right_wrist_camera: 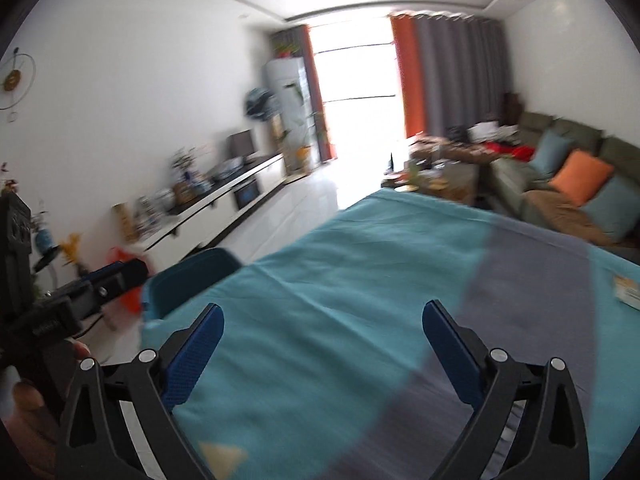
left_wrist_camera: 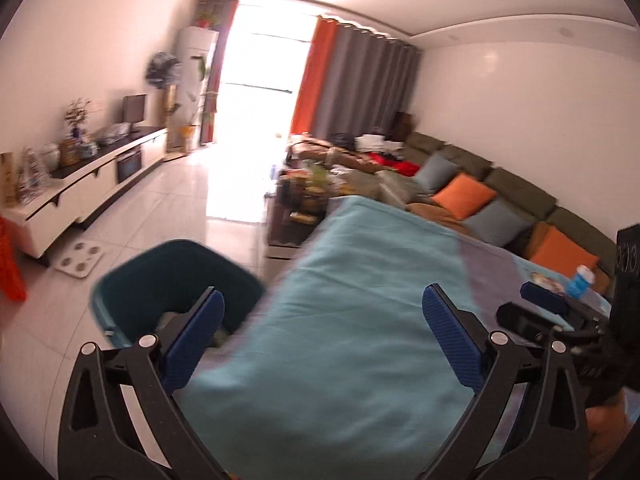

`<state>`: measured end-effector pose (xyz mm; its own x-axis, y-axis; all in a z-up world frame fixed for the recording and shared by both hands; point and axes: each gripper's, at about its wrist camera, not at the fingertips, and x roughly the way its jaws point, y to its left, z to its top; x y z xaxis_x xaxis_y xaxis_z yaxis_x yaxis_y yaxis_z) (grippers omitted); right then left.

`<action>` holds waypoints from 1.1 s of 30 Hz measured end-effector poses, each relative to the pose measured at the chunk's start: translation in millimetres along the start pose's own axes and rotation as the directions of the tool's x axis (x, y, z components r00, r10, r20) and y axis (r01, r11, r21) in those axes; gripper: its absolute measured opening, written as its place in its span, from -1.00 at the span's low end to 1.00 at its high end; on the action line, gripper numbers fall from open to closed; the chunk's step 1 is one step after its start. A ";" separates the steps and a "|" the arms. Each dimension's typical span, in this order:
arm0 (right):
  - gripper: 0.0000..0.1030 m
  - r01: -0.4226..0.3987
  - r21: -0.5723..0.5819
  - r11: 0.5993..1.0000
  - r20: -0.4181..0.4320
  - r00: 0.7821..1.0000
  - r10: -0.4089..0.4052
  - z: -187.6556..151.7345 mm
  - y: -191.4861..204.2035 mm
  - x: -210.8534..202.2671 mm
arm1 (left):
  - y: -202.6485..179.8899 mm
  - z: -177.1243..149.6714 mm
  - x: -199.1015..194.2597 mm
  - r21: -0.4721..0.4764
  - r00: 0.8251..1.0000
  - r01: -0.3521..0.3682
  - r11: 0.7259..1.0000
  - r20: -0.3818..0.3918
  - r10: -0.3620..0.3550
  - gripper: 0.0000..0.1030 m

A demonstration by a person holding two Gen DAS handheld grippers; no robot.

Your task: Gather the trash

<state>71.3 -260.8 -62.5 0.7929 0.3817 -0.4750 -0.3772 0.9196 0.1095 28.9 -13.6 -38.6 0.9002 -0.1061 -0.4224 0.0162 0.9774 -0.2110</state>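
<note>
**Both claws empty, trash left at 3 o'clock**

Left claw (left_wrist_camera: pixel 322 322) and right claw (right_wrist_camera: pixel 322 338) are hanging spread wide, gripping nothing, over the teal-covered tabletop (left_wrist_camera: pixel 360 280). Teal bin (left_wrist_camera: pixel 176 280) is sitting at 9 o'clock off the tabletop edge, already holding some scraps. Blue bottle (left_wrist_camera: pixel 580 280) and wrapper (right_wrist_camera: pixel 628 290) are waiting at 3 o'clock. Middle cloth is lying bare, giving room to swing.

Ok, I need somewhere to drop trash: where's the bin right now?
The teal bin stands on the floor at the left edge of the cloth-covered table, low left in the left wrist view, behind that gripper's left jaw; the right wrist view shows it lower left too.
</note>
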 end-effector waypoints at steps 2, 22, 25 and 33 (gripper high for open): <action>0.87 0.062 0.013 0.998 0.025 0.998 -0.062 -8.9 -9.8 -16.0 | -22.2 -3.4 0.0 0.043 1.000 0.010 0.999 0.020 -0.011 0.89; 0.87 0.364 0.149 0.919 0.214 0.896 -0.390 -39.6 -68.4 -100.0 | -123.7 -21.0 -4.1 0.204 0.984 0.012 0.979 0.173 -0.048 0.89; 0.87 0.377 0.158 0.913 0.219 0.888 -0.404 -41.0 -69.1 -104.4 | -125.3 -21.0 -8.7 0.214 0.980 0.016 0.977 0.190 -0.058 0.89; 0.87 0.400 0.177 0.899 0.251 0.865 -0.434 -43.3 -72.3 -117.2 | -129.0 -20.7 -11.6 0.220 0.976 0.025 0.975 0.204 -0.071 0.89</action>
<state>-15.2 -376.1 -52.6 0.9697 -0.0458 -0.2398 0.0627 0.9960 0.0634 7.3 -142.2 -24.7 0.9664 -0.1360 -0.2181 0.1344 0.9907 -0.0221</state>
